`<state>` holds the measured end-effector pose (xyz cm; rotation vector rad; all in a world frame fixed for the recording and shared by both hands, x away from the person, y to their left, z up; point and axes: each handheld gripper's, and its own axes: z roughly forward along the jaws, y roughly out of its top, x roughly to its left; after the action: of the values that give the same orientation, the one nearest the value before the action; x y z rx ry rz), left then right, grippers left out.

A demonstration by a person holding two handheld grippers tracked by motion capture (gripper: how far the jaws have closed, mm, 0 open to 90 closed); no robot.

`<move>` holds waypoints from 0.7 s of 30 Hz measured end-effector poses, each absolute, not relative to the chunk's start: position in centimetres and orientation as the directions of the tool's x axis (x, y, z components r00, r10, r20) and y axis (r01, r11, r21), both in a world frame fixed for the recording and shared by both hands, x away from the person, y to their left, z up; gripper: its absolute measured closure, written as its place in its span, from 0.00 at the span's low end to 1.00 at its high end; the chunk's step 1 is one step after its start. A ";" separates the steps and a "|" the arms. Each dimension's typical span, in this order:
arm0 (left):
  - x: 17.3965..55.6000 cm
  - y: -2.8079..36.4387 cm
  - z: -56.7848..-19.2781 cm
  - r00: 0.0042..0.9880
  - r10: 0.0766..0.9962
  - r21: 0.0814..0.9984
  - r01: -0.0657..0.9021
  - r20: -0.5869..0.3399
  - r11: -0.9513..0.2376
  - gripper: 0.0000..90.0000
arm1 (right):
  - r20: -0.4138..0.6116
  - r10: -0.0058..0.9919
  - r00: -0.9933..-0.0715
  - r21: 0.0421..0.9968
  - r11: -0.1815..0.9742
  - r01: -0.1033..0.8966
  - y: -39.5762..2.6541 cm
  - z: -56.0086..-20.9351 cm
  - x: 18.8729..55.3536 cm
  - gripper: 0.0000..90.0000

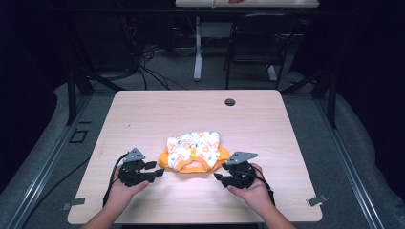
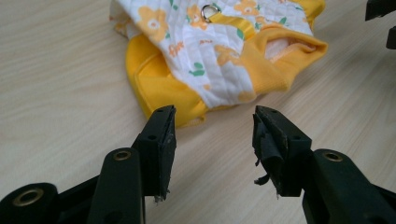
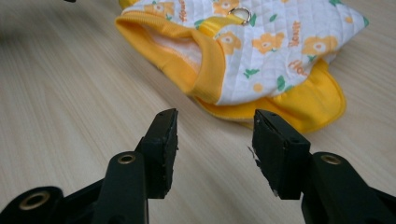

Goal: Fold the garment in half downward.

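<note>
My left claw [image 1: 159, 171] and right claw [image 1: 218, 176] both released, nothing between jaws. Small yellow-trimmed white quilted floral pet vest [image 1: 193, 151] lies folded mid-frame on the pale wood table [image 1: 143, 114], just above and between them, apart from both. Long axis left-right; both claws about equally near. Bare table all round.

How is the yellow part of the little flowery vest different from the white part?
On the small garment, the white part is quilted and printed with orange flowers and green leaves, while the yellow part is plain. The white part fills the middle and carries a metal ring; the yellow part runs around it as trim, edging the opening and sticking out at the sides. Both lie folded on the table.
</note>
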<state>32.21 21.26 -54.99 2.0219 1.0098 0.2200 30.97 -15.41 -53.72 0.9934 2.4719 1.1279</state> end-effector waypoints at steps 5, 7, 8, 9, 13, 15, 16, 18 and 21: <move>31.2 22.2 -55.9 0.650 0.739 0.751 0.574 -0.176 -0.327 0.55 | 0.055 0.678 -0.733 0.738 0.466 0.487 -16.1 -54.5 29.9 0.56; 30.9 22.4 -56.1 0.650 0.745 0.747 0.567 -0.149 -0.346 0.55 | 0.047 0.686 -0.726 0.739 0.465 0.488 -16.4 -54.6 29.5 0.56; 30.8 22.5 -56.2 0.651 0.746 0.745 0.567 -0.145 -0.350 0.55 | 0.058 0.692 -0.719 0.744 0.451 0.494 -16.6 -54.8 29.4 0.56; 30.7 22.6 -56.3 0.653 0.744 0.747 0.563 -0.138 -0.355 0.55 | 0.057 0.692 -0.720 0.739 0.455 0.496 -16.8 -54.8 29.3 0.56; 30.1 22.8 -56.9 0.661 0.740 0.742 0.557 -0.123 -0.374 0.55 | 0.061 0.703 -0.709 0.739 0.446 0.505 -17.2 -55.4 29.0 0.56; 30.0 22.8 -57.1 0.667 0.737 0.739 0.551 -0.113 -0.386 0.55 | 0.063 0.706 -0.705 0.741 0.441 0.507 -17.4 -55.6 28.8 0.56; 29.9 22.9 -57.2 0.673 0.732 0.744 0.544 -0.109 -0.388 0.55 | 0.065 0.706 -0.705 0.738 0.442 0.510 -17.4 -55.8 28.8 0.56; 29.9 23.0 -57.4 0.676 0.725 0.753 0.544 -0.132 -0.370 0.55 | 0.069 0.709 -0.702 0.739 0.437 0.514 -17.5 -56.1 28.6 0.56; 29.8 23.0 -57.6 0.681 0.723 0.760 0.531 -0.120 -0.374 0.55 | 0.090 0.704 -0.704 0.742 0.424 0.519 -17.4 -56.6 28.5 0.56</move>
<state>29.82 23.00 -57.56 2.0679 0.9626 0.2955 28.53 -17.40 -56.60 1.0706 2.4443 1.1478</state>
